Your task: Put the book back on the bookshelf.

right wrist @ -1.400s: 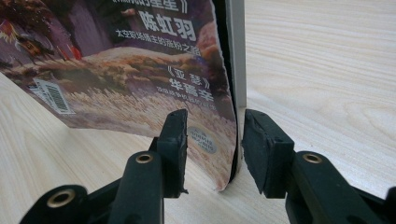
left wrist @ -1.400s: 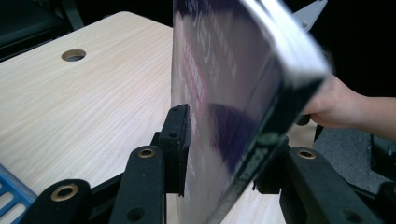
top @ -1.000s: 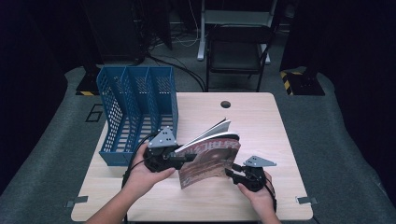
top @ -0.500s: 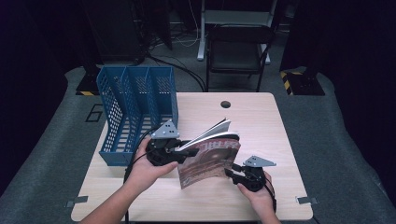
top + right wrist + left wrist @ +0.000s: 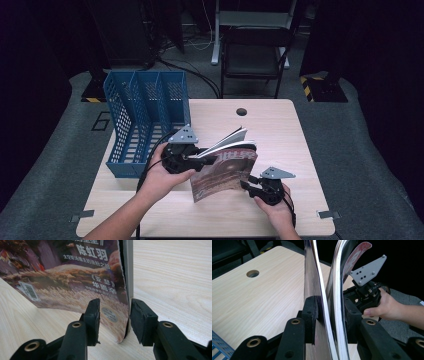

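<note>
A magazine [image 5: 225, 172] with a brown-red cover stands tilted on the table [image 5: 280, 130], its pages fanned at the top. My left gripper [image 5: 202, 159] holds its upper left edge. In the left gripper view the pads [image 5: 312, 312] press on the pages [image 5: 333, 277], with a gap between one sheet and the rest. These jaws have just been closing with the magazine between them. My right gripper [image 5: 248, 184] is shut on the lower right corner. In the right gripper view [image 5: 115, 315] the cover [image 5: 75, 277] bends between the pads.
A blue mesh file rack [image 5: 145, 115] with three slots stands at the table's left, close behind my left hand. A cable hole [image 5: 242, 111] lies near the far edge. A black chair [image 5: 255, 55] stands beyond the table. Bare wood lies right of the magazine.
My left gripper has crept slightly right along the magazine's top edge and its jaws have narrowed on the pages. The right gripper and the magazine's lower corner stay put.
</note>
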The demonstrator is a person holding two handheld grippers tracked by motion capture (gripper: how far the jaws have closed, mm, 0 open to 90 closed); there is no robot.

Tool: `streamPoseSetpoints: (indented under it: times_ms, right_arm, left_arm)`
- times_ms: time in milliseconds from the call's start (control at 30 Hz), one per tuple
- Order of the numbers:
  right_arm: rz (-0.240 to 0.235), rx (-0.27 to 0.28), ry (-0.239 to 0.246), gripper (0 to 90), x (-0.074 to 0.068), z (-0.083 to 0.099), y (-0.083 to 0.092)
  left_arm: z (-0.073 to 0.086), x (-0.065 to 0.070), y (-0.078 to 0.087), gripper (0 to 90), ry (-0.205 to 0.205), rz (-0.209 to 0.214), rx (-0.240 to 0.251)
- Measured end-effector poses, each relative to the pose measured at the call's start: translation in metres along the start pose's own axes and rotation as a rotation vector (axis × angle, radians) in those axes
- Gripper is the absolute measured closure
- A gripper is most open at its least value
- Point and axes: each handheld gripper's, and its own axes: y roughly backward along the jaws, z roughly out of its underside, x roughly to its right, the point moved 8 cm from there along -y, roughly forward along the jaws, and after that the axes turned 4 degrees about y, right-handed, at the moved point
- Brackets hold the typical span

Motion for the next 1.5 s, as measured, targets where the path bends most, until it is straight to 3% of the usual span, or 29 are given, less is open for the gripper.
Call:
streamPoseSetpoints:
  times_ms: [933, 1500]
  right_arm:
    - [0.002, 0.005, 0.009, 60.4, 0.001, -0.001, 0.0]
    - [0.002, 0.008, 0.009, 60.4, 0.001, -0.001, 0.0]
  left_arm:
    - [-0.01, 0.001, -0.014, 76.1, -0.01, -0.016, -0.063]
    - [-0.006, 0.0, -0.015, 77.8, -0.032, -0.026, -0.153]
